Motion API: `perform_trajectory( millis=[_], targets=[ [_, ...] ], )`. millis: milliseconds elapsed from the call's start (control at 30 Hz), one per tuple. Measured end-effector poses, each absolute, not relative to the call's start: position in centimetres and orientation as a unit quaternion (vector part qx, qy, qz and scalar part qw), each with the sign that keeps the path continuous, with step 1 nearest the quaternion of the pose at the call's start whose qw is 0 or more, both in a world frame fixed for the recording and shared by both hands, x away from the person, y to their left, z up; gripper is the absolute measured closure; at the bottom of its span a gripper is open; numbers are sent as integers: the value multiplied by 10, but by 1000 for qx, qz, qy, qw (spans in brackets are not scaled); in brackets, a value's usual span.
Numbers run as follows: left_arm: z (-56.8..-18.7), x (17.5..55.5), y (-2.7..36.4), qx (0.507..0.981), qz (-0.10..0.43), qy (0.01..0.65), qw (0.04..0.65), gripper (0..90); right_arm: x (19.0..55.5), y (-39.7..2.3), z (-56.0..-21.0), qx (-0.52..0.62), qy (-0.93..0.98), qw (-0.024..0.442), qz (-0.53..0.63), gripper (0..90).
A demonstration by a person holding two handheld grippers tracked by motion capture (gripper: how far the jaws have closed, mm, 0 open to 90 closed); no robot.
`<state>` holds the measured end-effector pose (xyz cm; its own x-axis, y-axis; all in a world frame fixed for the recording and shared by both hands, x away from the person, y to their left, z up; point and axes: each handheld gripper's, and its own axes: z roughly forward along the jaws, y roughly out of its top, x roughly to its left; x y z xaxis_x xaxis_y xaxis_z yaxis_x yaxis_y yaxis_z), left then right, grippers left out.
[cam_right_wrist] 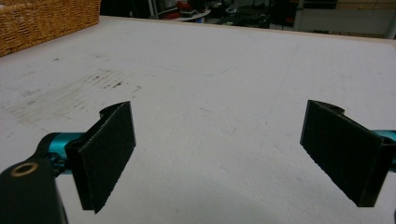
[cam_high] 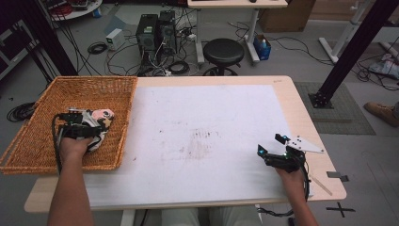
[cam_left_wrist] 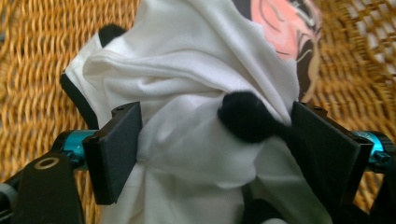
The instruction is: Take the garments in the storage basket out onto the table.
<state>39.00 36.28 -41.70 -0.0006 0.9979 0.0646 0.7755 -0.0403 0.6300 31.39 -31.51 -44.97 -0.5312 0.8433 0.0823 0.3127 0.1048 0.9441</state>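
Note:
A crumpled white garment (cam_high: 102,117) with black trim and a pink-and-black print lies in the wicker basket (cam_high: 37,141) at the table's left. My left gripper (cam_high: 91,125) is down in the basket over it. In the left gripper view the jaws stand wide apart, with a bunched fold of the garment (cam_left_wrist: 187,93) between the pads (cam_left_wrist: 116,149) and the wicker basket (cam_left_wrist: 28,70) behind. My right gripper (cam_high: 270,144) rests low over the white table cover (cam_high: 207,127) at the front right. It is open with nothing between its fingers (cam_right_wrist: 219,154).
The white cover (cam_right_wrist: 210,70) bears dark smudges (cam_high: 200,146) near its middle. A corner of the basket (cam_right_wrist: 42,18) shows far off in the right gripper view. Beyond the table stand a black stool (cam_high: 223,52), computer towers (cam_high: 155,30) and floor cables.

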Motion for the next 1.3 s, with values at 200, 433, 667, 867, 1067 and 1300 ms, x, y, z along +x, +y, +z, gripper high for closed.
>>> perform_trajectory(
  millis=[200,433,667,867,1067,1300],
  targets=[
    [-426,390,365,644,257,682,232,174,314,-316,-450,415,697,253,528,99],
    [-419,386,363,660,277,659,231,579,314,-317,-450,419,694,249,529,99],
    [-412,375,371,607,273,677,313,680,315,-318,-450,424,691,246,531,99],
    [-401,366,375,562,292,668,391,695,315,-318,-450,425,689,246,532,99],
    [-389,356,377,526,328,632,466,696,315,-318,-450,428,686,249,533,99],
    [-375,345,380,493,359,586,533,695,314,-319,-450,429,684,248,535,99]
  ],
)
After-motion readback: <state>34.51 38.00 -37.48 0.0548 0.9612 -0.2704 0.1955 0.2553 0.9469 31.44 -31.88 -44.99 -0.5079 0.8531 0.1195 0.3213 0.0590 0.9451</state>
